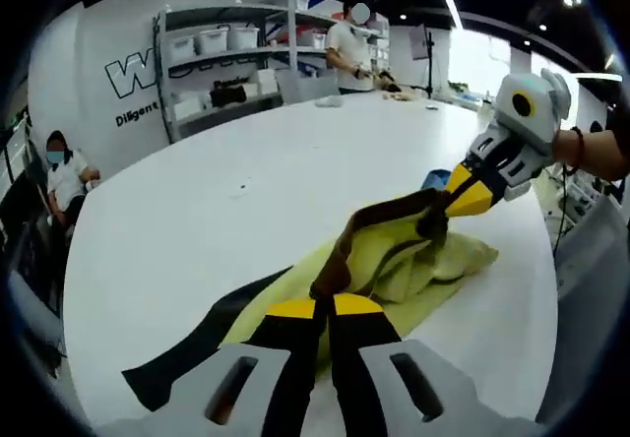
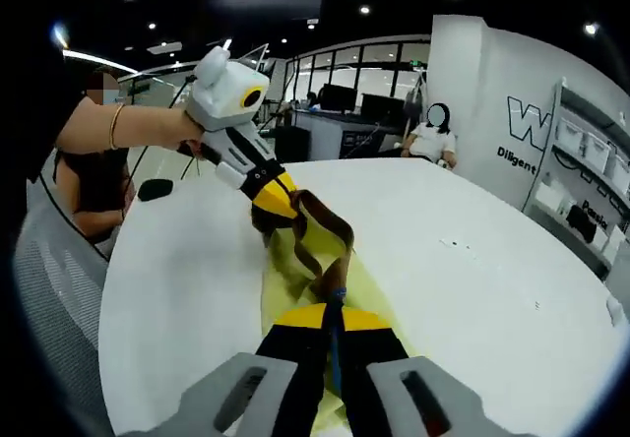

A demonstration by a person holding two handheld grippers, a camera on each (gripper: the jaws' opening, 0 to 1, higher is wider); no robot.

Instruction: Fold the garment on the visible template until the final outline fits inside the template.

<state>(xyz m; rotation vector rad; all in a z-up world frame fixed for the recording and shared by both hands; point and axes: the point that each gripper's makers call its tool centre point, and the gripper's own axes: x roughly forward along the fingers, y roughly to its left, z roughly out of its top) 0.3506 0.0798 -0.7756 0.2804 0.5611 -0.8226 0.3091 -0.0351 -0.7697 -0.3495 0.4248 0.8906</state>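
We hold our left gripper (image 1: 330, 304) shut tight on the brown edge of the yellow garment (image 1: 404, 260). Our right gripper (image 1: 455, 201) pinches the same brown edge farther along, and the cloth hangs up between the two. The rest of the garment lies bunched on the white table (image 1: 246, 181). A black part spreads flat near us. Shelves (image 1: 226, 63) stand behind.

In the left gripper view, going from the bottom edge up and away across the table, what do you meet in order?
Left gripper, shut on the garment's brown edge → yellow garment bunched on the white table → right gripper pinching the garment's far end → shelves with bins against the far wall.
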